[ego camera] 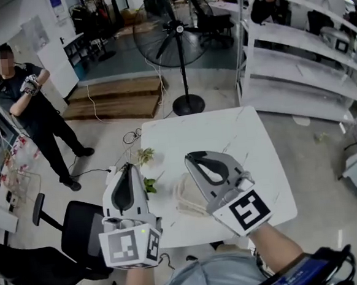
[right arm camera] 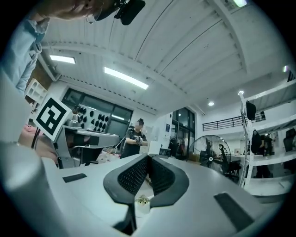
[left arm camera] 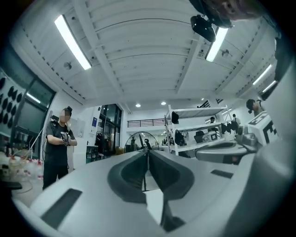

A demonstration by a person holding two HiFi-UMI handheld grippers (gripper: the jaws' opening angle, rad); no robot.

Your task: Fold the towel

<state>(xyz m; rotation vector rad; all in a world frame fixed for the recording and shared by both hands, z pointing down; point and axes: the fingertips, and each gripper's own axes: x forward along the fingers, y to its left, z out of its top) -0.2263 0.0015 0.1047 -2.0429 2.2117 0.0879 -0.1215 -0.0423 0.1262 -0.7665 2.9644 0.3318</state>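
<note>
The towel [ego camera: 186, 196] is a cream folded bundle lying on the white table [ego camera: 227, 135], partly hidden behind my two grippers. Both grippers are held up high above the table, pointing out into the room. In the head view my left gripper [ego camera: 129, 167] is left of the towel and my right gripper [ego camera: 192, 157] is over it. Seen from its own camera, the left gripper [left arm camera: 147, 152] has its jaws pressed together with nothing between them. The right gripper [right arm camera: 149, 157] is likewise shut and empty. Neither touches the towel.
A small green plant [ego camera: 145, 155] stands at the table's left edge. A black office chair [ego camera: 75, 233] is left of the table, a pedestal fan [ego camera: 179, 34] behind it, white shelving [ego camera: 295, 62] at the right. A person [ego camera: 35, 113] stands at the far left.
</note>
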